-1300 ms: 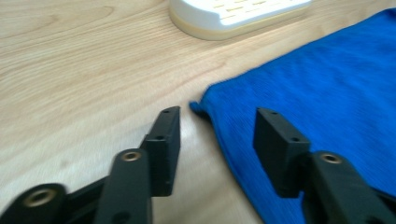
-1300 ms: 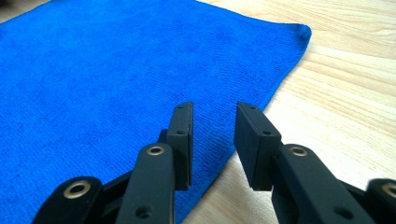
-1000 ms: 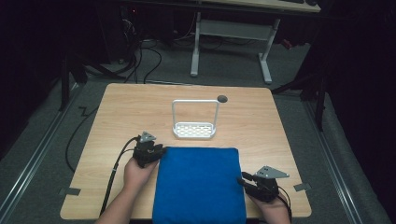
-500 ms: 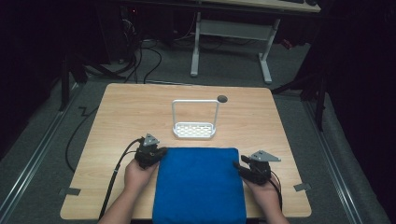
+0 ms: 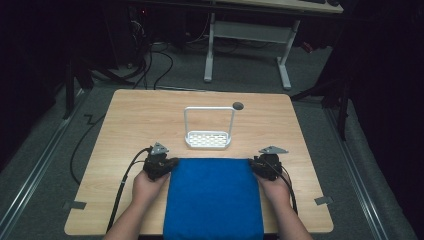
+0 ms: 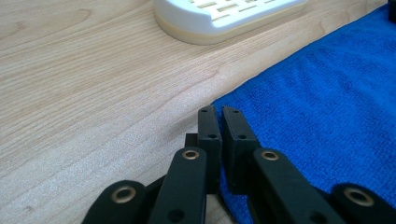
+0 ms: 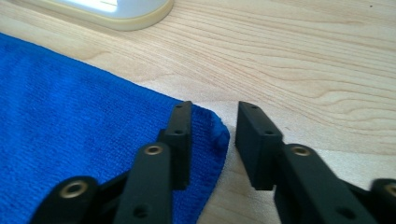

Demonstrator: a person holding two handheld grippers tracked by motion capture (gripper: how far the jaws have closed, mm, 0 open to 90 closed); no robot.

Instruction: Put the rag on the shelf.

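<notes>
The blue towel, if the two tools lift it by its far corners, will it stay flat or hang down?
The blue towel is probably floppy: it lies flat with a soft looped texture, so its middle should sag. It likely weighs little, being thin at the corner by the right tool. The left tool, shut on the other corner, should hold, since terry is not slippery.

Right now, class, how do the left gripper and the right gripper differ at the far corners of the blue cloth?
The left gripper has its jaws shut on its corner of the blue cloth; the right gripper has been closing, but a gap remains around its corner. Both sit low on the wooden table.
</notes>
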